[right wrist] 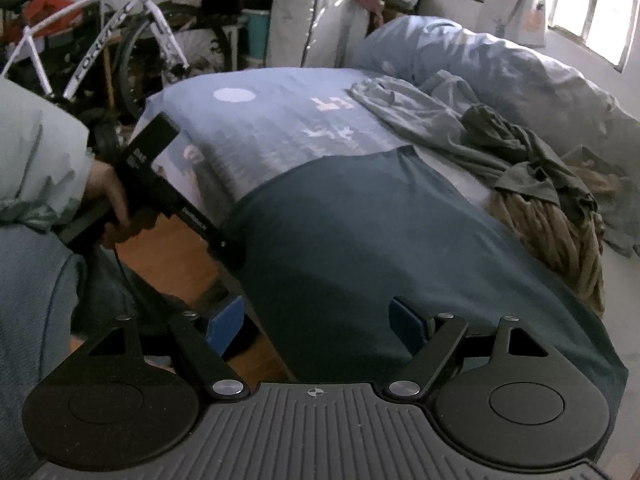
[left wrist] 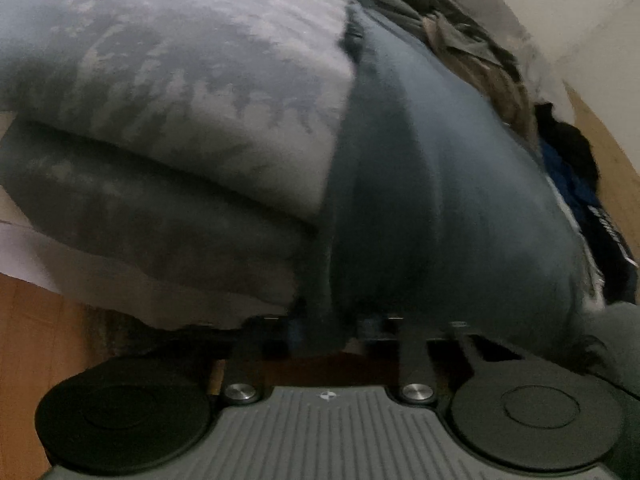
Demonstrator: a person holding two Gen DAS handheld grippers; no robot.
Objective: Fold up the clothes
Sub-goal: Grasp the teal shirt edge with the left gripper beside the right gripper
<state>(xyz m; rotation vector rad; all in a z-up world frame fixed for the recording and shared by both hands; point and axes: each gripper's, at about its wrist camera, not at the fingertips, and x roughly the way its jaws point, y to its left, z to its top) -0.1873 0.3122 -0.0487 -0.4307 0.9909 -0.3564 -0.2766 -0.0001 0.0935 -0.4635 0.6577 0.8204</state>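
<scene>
A dark teal shirt (right wrist: pixel 360 220) lies spread flat on the bed, its near hem hanging over the bed's edge. My right gripper (right wrist: pixel 316 324) is open, its blue pads (right wrist: pixel 408 322) spread on either side of the hem and just above it. My left gripper (right wrist: pixel 230 246) shows in the right wrist view at the shirt's left edge, held in a hand. In the left wrist view the same shirt (left wrist: pixel 432 184) fills the frame and my left gripper (left wrist: pixel 324 328) is shut on a bunched fold of its edge.
The bed has a blue patterned sheet (right wrist: pixel 272 120) and a rumpled blue duvet (right wrist: pixel 480 60) at the back. A heap of unfolded clothes (right wrist: pixel 536 184) lies right of the shirt. A white bicycle (right wrist: pixel 100 40) and clutter stand beyond the bed. Wooden floor (right wrist: pixel 168 256) lies below.
</scene>
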